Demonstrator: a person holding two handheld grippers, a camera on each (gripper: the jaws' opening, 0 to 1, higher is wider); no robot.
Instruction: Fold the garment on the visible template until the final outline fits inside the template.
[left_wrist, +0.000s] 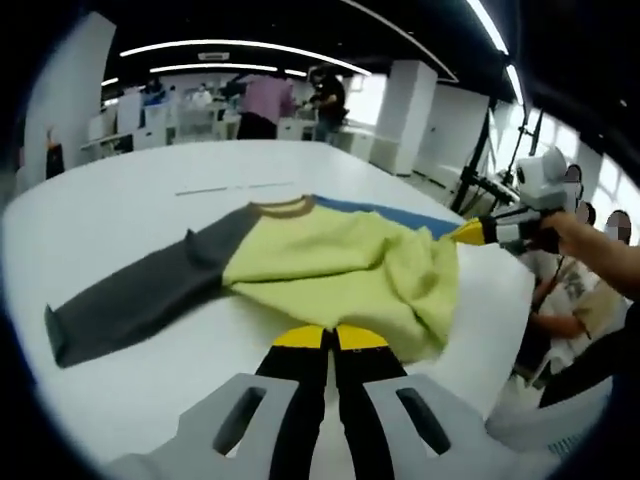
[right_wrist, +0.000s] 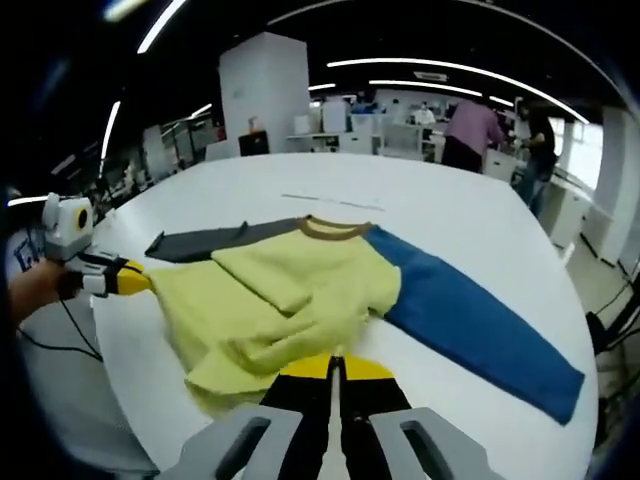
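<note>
Yellow garment (left_wrist: 340, 270) lies bunched on the white table (left_wrist: 130, 200), its hem pinched in both grippers' closed jaws.

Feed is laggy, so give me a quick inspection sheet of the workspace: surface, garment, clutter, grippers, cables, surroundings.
Surface: white table, faint line marks far side.
Job's things: yellow sweater bunched at hem; grey sleeve and blue sleeve spread flat.
Clutter: nothing seen.
Grippers: left gripper and right gripper both shut on the hem.
Cables: dark cable off the table edge.
Surroundings: open office, people standing behind.
</note>
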